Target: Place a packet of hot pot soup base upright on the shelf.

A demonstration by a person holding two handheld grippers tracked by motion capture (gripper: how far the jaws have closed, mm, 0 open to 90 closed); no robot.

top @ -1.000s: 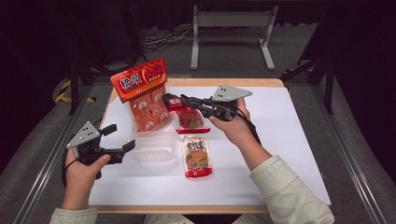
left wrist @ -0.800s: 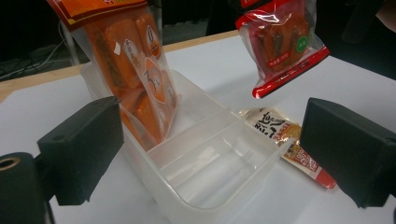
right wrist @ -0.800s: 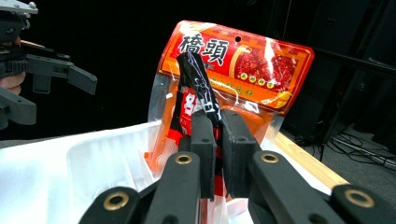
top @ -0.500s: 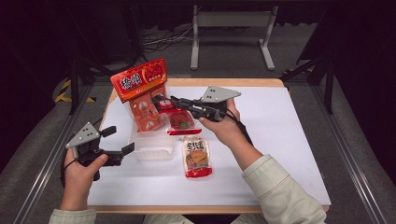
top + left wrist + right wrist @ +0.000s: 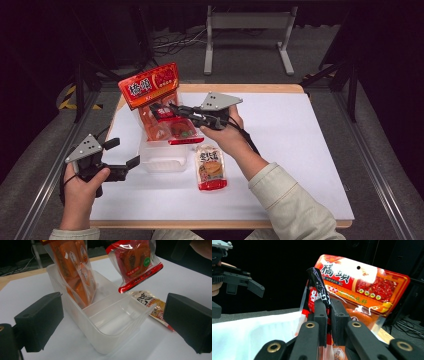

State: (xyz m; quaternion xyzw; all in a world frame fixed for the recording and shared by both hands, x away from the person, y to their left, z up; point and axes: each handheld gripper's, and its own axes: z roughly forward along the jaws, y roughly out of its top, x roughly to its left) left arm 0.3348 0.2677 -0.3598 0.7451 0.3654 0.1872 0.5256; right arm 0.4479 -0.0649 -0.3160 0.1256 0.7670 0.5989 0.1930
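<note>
Overhead, my right tongs (image 5: pixel 172 111) are clamped on the top edge of a small red snack pouch (image 5: pixel 176 126), which hangs above the clear plastic bin (image 5: pixel 162 157). Just behind it a tall orange packet (image 5: pixel 152 100) stands upright in the bin's far compartment; the near compartment is bare. My left tongs (image 5: pixel 122 159) rest apart, holding nothing, just left of the bin, low over the bench (image 5: pixel 300 140). A third pouch (image 5: pixel 211 167) lies flat on the bench beside the bin's right end. Since a second ago the held pouch has travelled leftward, from beside the packet to over the bin.
</note>
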